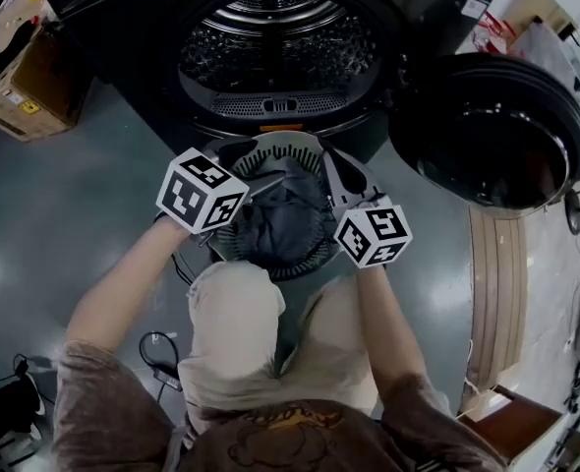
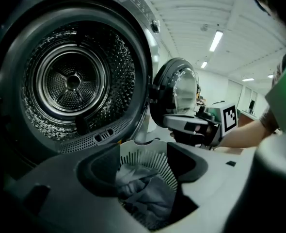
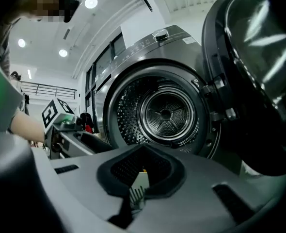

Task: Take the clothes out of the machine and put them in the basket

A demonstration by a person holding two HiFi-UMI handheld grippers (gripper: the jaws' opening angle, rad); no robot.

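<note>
The washing machine drum stands open and I see no laundry in it. Its round door is swung out to the right. In front of it stands a white slatted basket holding dark grey clothes. My left gripper hovers over the basket's left side. Its jaws are open, and the clothes lie below them, not between the pads. My right gripper is over the basket's right rim, pointing at the drum. Its jaws are shut, with a bit of basket rim showing behind them.
A cardboard box sits on the floor left of the machine. Cables lie on the grey floor at the lower left. A wooden board runs along the right. The person's knees are right behind the basket.
</note>
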